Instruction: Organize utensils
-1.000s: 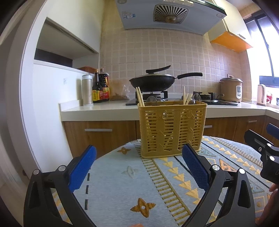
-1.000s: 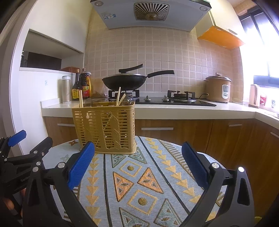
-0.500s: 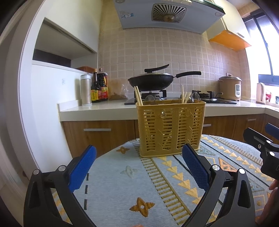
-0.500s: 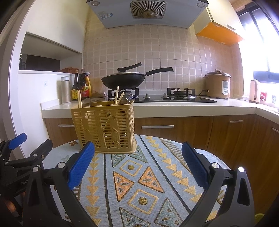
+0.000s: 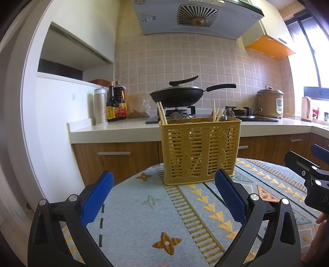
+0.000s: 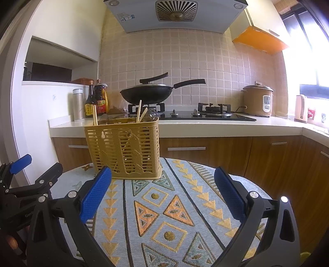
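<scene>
Two wrist views of a round table [image 5: 144, 221] covered by a patterned cloth, set in a kitchen. A yellow slotted utensil basket [image 5: 199, 152] stands upright near the far edge of the table, ahead of both tools. Wooden chopsticks [image 5: 161, 114] rise above its rim at the left end, and a second group of chopsticks [image 5: 216, 113] leans near its right end; clear rounded utensil ends show among them, too indistinct to name.

The left hand-held gripper [image 5: 164, 197] hovers above the cloth with its blue-padded fingers [image 5: 96, 199] spread wide and nothing between them; the basket lies just beyond the gap. The right hand-held gripper [image 6: 163, 194] is likewise spread wide and empty, its blue pads [image 6: 230, 195] well apart, with the basket ahead and to its left. Each tool appears at the edge of the other's view.

Behind the table, the kitchen counter [image 6: 205, 125] carries a black wok [image 6: 147, 95] on a gas hob, sauce bottles [image 5: 116, 102] beside a steel canister, a rice cooker [image 6: 258, 100], and a kettle at far right. A range hood [image 5: 197, 16] hangs above.
</scene>
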`<state>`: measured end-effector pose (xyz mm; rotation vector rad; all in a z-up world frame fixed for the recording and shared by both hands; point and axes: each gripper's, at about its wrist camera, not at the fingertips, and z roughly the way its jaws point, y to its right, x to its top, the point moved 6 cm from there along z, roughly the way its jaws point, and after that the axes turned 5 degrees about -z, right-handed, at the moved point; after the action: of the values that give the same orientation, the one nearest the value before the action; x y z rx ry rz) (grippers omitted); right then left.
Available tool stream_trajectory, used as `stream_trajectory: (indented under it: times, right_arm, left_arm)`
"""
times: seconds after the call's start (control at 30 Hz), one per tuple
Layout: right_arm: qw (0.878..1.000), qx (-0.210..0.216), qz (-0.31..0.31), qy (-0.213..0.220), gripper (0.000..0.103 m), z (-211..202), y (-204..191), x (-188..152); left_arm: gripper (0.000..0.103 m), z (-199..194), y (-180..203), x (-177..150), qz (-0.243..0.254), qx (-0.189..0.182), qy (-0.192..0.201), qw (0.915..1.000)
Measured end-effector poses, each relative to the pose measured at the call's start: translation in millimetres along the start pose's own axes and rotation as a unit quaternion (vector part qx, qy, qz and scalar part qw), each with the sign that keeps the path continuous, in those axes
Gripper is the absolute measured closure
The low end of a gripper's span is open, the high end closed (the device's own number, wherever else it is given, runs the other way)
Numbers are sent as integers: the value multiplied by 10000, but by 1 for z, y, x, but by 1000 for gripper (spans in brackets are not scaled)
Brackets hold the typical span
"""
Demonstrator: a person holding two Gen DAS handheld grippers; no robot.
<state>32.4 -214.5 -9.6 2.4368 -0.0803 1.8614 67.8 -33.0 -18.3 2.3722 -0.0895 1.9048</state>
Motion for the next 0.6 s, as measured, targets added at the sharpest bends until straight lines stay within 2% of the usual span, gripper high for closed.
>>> stream_trajectory:
  times: [0.6]
  right_arm:
    - [10000, -22, -54, -43, 8, 2, -3, -1]
  left_arm:
    - [8, -1, 1, 1, 46, -5, -4, 10000]
